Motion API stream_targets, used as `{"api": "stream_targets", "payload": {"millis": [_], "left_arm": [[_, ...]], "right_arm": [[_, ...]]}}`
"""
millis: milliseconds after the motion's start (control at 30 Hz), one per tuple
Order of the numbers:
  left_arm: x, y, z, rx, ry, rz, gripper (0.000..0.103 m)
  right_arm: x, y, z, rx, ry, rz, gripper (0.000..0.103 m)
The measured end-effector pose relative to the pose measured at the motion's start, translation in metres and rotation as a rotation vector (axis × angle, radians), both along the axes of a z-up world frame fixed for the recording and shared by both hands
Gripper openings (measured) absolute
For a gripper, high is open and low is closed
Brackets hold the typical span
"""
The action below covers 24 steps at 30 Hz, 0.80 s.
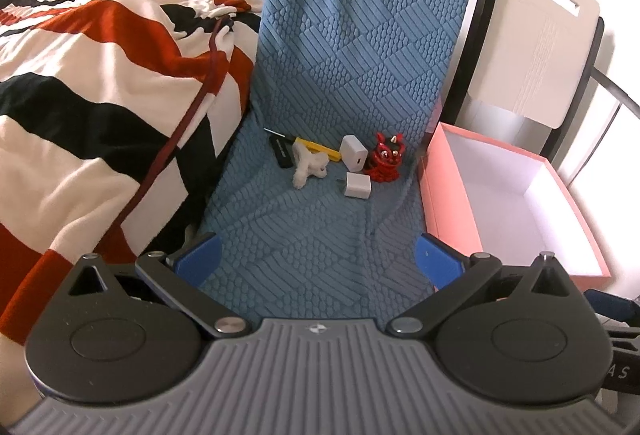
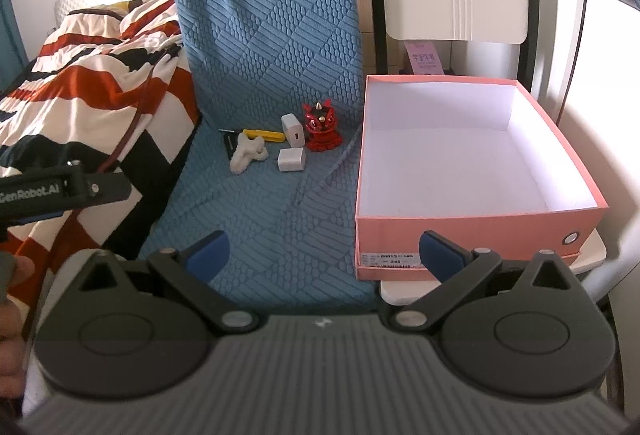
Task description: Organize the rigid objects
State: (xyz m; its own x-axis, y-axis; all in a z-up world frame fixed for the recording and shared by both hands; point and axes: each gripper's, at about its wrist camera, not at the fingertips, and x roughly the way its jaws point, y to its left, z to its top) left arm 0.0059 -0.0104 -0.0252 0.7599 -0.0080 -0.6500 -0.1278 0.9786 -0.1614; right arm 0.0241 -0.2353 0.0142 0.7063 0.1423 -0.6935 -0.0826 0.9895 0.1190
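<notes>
Blue quilted fabric (image 1: 360, 75) covers the chair seat and back beside a bed with a striped blanket (image 1: 100, 75). Left gripper (image 1: 318, 251) and right gripper (image 2: 324, 251) both hover spread wide, holding nothing, above the seat's front. Farther back lie two white chargers (image 2: 291, 159), a white figure (image 2: 248, 153), a yellow tool (image 2: 264, 134), a black piece (image 1: 281, 153) and a red figurine (image 2: 320, 131). An open pink box (image 2: 472, 231) sits just right of the seat.

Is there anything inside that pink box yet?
Nothing shows inside the pink box: only its bare white floor and walls. The near front wall hides a thin strip of floor just behind it. The red figurine and white chargers sit outside, on the blue mat.
</notes>
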Motion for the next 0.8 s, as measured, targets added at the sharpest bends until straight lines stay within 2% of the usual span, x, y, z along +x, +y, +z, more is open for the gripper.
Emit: {"api": "stream_targets", "payload": {"millis": [800], "left_arm": [[0.008,-0.005,-0.009,0.004,0.024,-0.025,0.103]], "right_arm": [[0.003,-0.003,-0.012,0.037,0.042,-0.001,0.103]]}}
